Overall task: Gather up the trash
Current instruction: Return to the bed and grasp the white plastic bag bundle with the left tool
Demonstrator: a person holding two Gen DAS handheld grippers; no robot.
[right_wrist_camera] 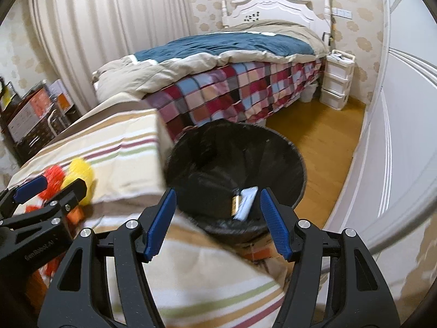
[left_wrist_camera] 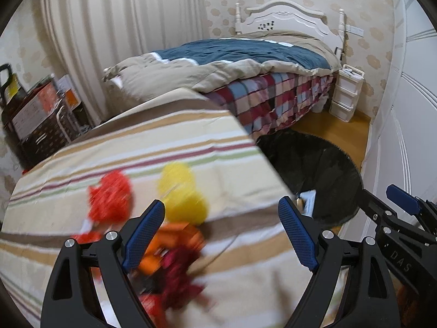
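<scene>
Both hand-held grippers hang over a surface draped in a striped cloth (left_wrist_camera: 153, 147), pointing down and forward toward the bed (right_wrist_camera: 226, 54) at the far wall.

The left hand-held gripper (left_wrist_camera: 221, 235) stands with its blue pads spread wide and nothing between them. Just ahead of its left pad lies a crumpled yellow piece (left_wrist_camera: 183, 194), and beside that, further to the left, a crumpled red piece (left_wrist_camera: 112, 196). Under and just behind the left pad sits a heap of orange and dark red scraps (left_wrist_camera: 174, 268), blurred too much to tell what each one is. All of these rest on the striped cloth, none touched by the pads.

The right hand-held gripper (right_wrist_camera: 218, 221) is parted to a middling width and is also empty. Directly ahead of it and below, off the edge of the cloth, stands a round bin lined with a black bag (right_wrist_camera: 273, 150). Inside, lying near the side closest to the gripper, is a small white and pale blue wrapper (right_wrist_camera: 244, 202) with a gold end. The bin sits on the wooden floor (right_wrist_camera: 327, 136) between the striped cloth and the bed's checked blanket (right_wrist_camera: 245, 93).

To the far left of both grippers are stacked boxes (left_wrist_camera: 35, 112) by the curtain (left_wrist_camera: 123, 27); to the far right a white wardrobe front (right_wrist_camera: 404, 109), and beyond it a small white drawer unit (right_wrist_camera: 337, 82) beside the bed.
</scene>
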